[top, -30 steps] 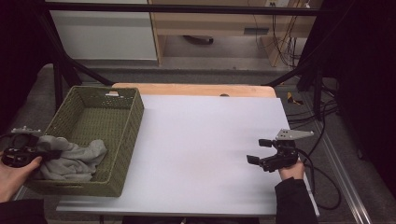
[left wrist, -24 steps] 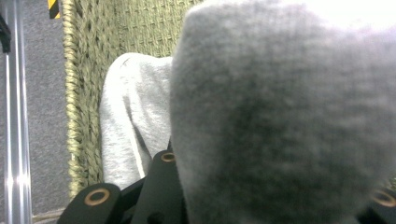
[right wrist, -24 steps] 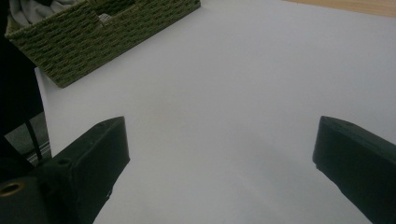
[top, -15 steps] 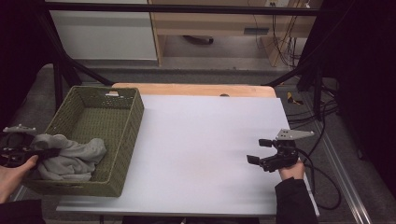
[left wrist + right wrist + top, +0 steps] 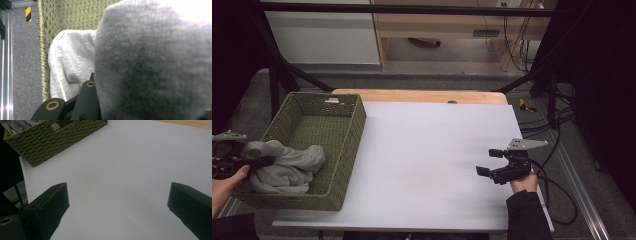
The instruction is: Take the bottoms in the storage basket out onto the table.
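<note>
Over on the left, the left gripper (image 5: 262,161) is clamped tight on a grey garment (image 5: 282,167), its jaws pinching a fold of the cloth at the near left corner of the basket (image 5: 343,150). That garment is soft, heathered grey sweatshirt-type knit, bunched into a loose heap, with a paler seam or hem line curving along one edge in the left gripper view (image 5: 75,67). Most of it lies inside the basket at the near end, and part is drawn up over the left rim toward the gripper. One garment, as far as can be told from the heap. The basket is one woven olive-green rectangular tub, standing at the left edge of the white table (image 5: 432,150), its far half showing bare weave.

Moving right, across the table, the right gripper (image 5: 490,162) hangs low over the near right part, well apart from the basket, jaws spread wide with nothing between them but white tabletop (image 5: 120,177). Two grippers, one in each hand.
</note>
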